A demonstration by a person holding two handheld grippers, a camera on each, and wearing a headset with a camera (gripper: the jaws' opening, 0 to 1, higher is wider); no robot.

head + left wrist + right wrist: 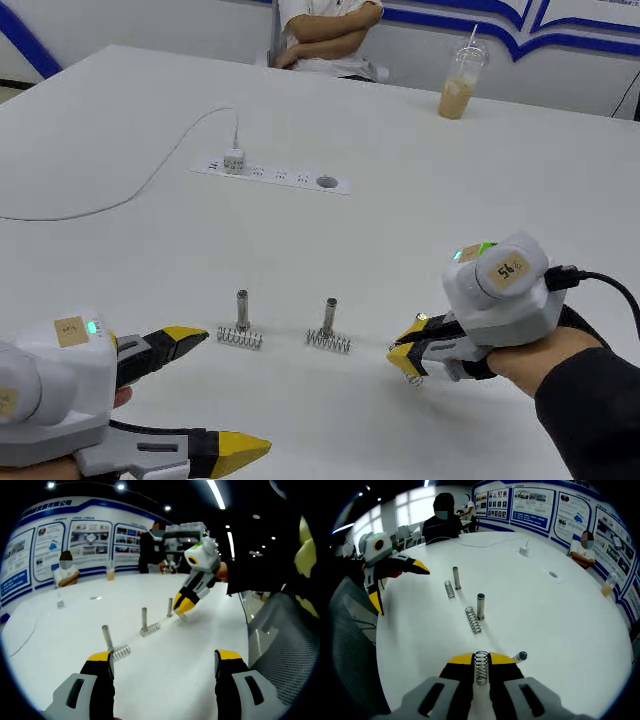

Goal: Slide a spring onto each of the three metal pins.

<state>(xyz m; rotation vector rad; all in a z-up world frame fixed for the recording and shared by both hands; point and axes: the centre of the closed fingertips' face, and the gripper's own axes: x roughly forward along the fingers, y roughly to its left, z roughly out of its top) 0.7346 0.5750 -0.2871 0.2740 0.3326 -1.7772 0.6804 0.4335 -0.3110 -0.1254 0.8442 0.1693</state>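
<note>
Two metal pins [242,308] [329,315] stand upright mid-table, each with a loose spring lying at its base [240,338] [328,341]. The top of a third pin [422,318] peeks out just behind my right gripper [410,362]. That gripper is shut on a third spring [481,666], held upright between its yellow tips low over the table. In the right gripper view the third pin [520,656] sits just right of the held spring. My left gripper [225,392] hovers open at the near left, with nothing between its fingers, a short way from the left pin [107,637].
A white power strip [270,173] with a plugged charger and trailing cable lies farther back. An iced drink cup [459,85] stands at the far right, and a person sits at the table's far edge. Bare tabletop [330,420] lies between the grippers.
</note>
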